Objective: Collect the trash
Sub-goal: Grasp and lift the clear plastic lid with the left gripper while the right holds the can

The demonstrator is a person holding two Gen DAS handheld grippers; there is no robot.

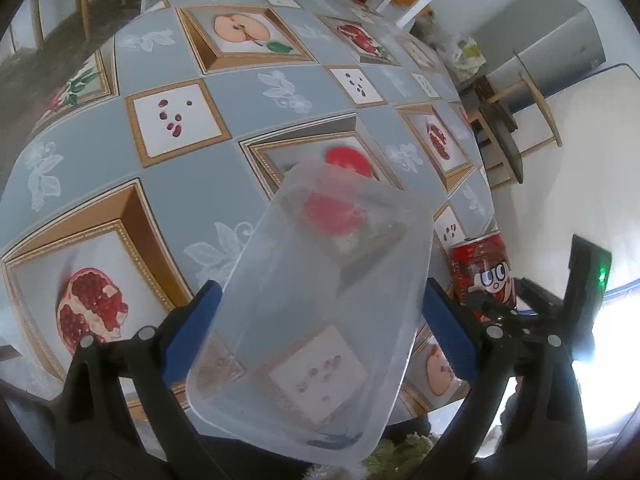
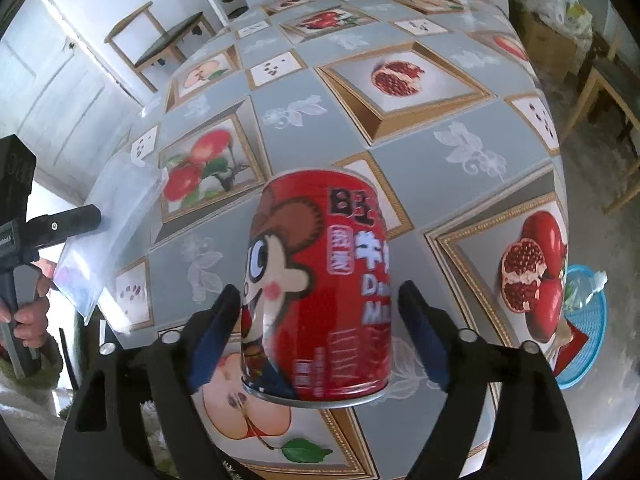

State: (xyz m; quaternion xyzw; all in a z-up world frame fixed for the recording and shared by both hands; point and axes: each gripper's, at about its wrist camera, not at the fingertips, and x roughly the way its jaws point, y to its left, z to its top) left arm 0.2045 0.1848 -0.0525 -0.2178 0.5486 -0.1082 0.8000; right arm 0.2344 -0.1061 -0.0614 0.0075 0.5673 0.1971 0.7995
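Two grippers hold trash up over a table with fruit pictures on its cloth.

The grey-blue tablecloth with framed fruit pictures (image 1: pixel 248 84) fills the space past both sets of fingers, and nothing on it blocks the way. A blue plastic basket (image 2: pixel 588 344) sits low, off to the right of the right fingers, past the table edge. Wooden chairs (image 2: pixel 160 40) stand far beyond the table. The left gripper (image 1: pixel 320 336) has its blue pads pressed on the two sides of a clear plastic rectangular tub (image 1: pixel 320 300), which tilts up between them. The right gripper (image 2: pixel 318 332) holds a red drink can with a cartoon face (image 2: pixel 320 292) upright between its fingers, the left pad touching it; the right pad looks just beside it.
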